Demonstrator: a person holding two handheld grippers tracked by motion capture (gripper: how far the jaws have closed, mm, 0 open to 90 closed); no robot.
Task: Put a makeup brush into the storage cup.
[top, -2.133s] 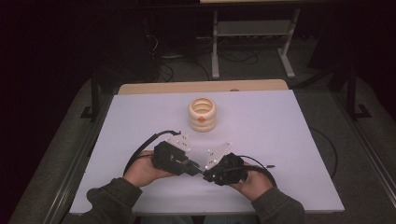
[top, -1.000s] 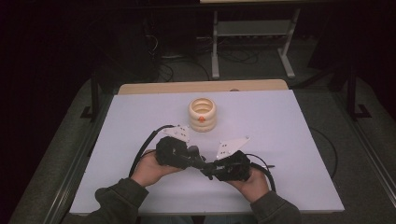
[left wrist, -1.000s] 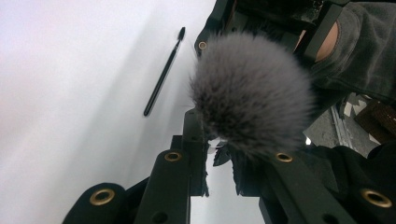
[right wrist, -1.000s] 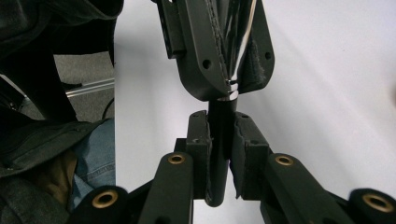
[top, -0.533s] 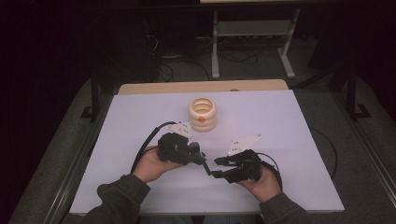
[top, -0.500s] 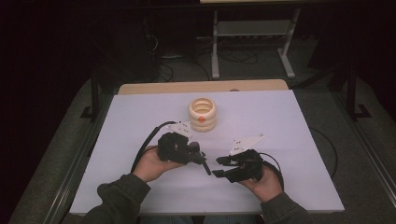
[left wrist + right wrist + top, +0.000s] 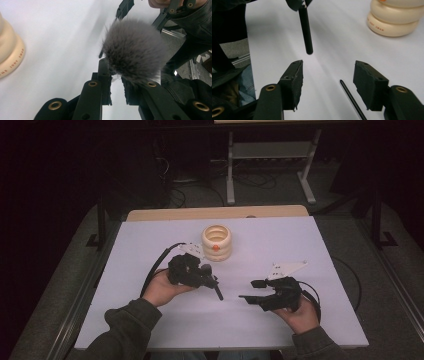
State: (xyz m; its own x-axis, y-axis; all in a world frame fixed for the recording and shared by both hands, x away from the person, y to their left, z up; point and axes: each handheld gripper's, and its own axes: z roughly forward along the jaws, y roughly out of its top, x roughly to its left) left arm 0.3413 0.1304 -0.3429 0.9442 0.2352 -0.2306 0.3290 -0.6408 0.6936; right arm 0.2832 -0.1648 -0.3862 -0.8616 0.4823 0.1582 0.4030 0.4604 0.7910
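Observation:
A brush with a fluffy grey head [image 7: 132, 50] and a black handle [image 7: 216, 290] is clamped in my left gripper [image 7: 207, 275], low on the head. The handle sticks out toward the right hand, and its end [image 7: 305, 32] hangs just beyond my right gripper [image 7: 327, 72]. My right gripper [image 7: 248, 290] stands apart from the handle; its jaws have just been opening and nothing is between them. A cream ringed holder [image 7: 216, 242] with an orange spot stands behind the left hand.
The white table top [image 7: 300, 240] has bare room right of the holder and in front of both hands. A thin black rod [image 7: 352, 100] runs under the right jaws. A metal stand [image 7: 270, 150] sits on the floor beyond the table.
The two grippers were together at the brush; the right one has opened, let go of the handle and drawn away to the right. The left hand has kept the brush and stayed put.

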